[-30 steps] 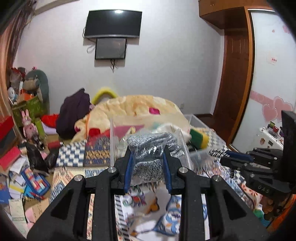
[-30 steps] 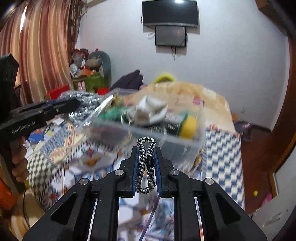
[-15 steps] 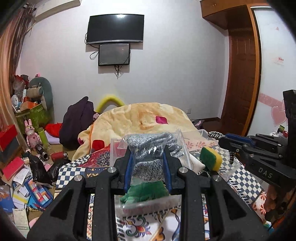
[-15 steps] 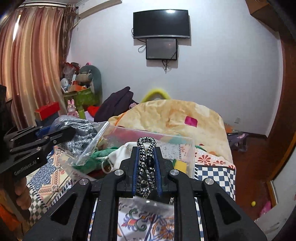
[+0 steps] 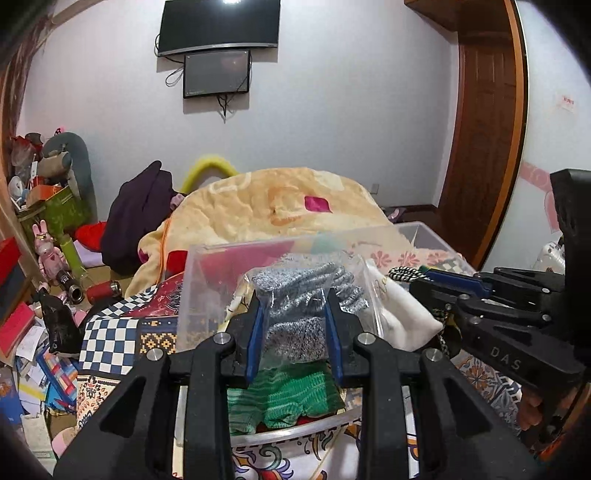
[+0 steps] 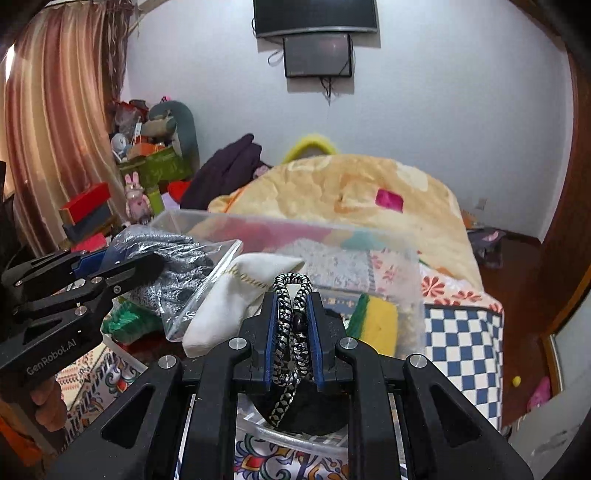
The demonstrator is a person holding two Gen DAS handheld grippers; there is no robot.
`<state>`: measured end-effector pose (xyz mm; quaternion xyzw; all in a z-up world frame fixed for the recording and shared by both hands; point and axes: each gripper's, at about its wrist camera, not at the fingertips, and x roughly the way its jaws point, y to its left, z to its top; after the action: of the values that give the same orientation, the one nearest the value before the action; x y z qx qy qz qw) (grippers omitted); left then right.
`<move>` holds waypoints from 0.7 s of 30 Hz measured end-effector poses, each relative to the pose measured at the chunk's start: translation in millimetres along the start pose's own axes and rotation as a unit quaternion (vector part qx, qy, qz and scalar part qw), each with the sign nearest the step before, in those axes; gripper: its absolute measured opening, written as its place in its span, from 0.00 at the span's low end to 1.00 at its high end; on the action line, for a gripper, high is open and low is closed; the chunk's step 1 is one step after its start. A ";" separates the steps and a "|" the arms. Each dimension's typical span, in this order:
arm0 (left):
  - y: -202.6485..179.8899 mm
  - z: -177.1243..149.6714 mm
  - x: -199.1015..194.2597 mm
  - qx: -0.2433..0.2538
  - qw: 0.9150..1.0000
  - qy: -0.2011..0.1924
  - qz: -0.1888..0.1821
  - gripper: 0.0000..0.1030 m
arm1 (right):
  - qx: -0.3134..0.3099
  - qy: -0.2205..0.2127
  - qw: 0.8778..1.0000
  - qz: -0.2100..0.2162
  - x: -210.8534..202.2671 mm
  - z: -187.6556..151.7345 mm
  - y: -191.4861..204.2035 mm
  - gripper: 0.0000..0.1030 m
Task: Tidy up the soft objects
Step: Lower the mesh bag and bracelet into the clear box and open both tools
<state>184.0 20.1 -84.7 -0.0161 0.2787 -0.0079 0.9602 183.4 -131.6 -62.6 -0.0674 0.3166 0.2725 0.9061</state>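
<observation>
My left gripper (image 5: 293,302) is shut on a clear plastic bag of grey knit gloves (image 5: 301,295) and holds it over a clear plastic bin (image 5: 207,280). It also shows in the right wrist view (image 6: 147,260). My right gripper (image 6: 293,306) is shut on a black-and-white braided cord (image 6: 291,332), also over the bin (image 6: 410,291); the cord's loop shows in the left wrist view (image 5: 404,274). In the bin lie a white cloth (image 6: 229,306), a green knit item (image 5: 284,398) and a yellow-green sponge (image 6: 376,319).
The bin stands on a patterned cloth (image 5: 110,343) in front of a bed with a yellow blanket (image 5: 280,206). Boxes, toys and papers (image 5: 40,254) crowd the left. A wooden door (image 5: 476,140) is at right, screens (image 5: 218,33) on the wall.
Both grippers have come closer to the bin and now hold their loads over it. Both are still shut on them.
</observation>
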 end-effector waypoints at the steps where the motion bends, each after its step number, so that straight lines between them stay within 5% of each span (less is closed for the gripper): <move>1: -0.7 -0.9 1.6 0.001 1.000 0.002 0.001 0.28 | 0.002 0.005 1.000 0.002 1.9 -0.9 -0.4 0.15; 5: -2.5 -4.0 4.2 0.009 1.000 0.008 -0.001 0.30 | 0.003 0.017 1.000 0.009 3.8 -2.3 -1.0 0.18; 7: -4.1 -5.7 5.0 0.017 1.000 0.013 0.002 0.35 | -0.003 0.018 1.000 0.004 1.5 -2.2 0.5 0.31; 12: -6.6 -7.6 -0.7 0.015 1.000 0.015 -0.009 0.54 | -0.010 0.008 1.000 -0.002 -10.8 0.3 2.1 0.39; 21: -10.4 0.2 -47.0 0.009 0.999 -0.039 -0.020 0.63 | 0.000 -0.032 0.999 0.005 -42.1 5.5 -2.7 0.45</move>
<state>144.4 10.8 -59.0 -0.0131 0.2409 -0.0291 0.9700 160.4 -151.2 -32.8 -0.0568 0.2881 0.2793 0.9142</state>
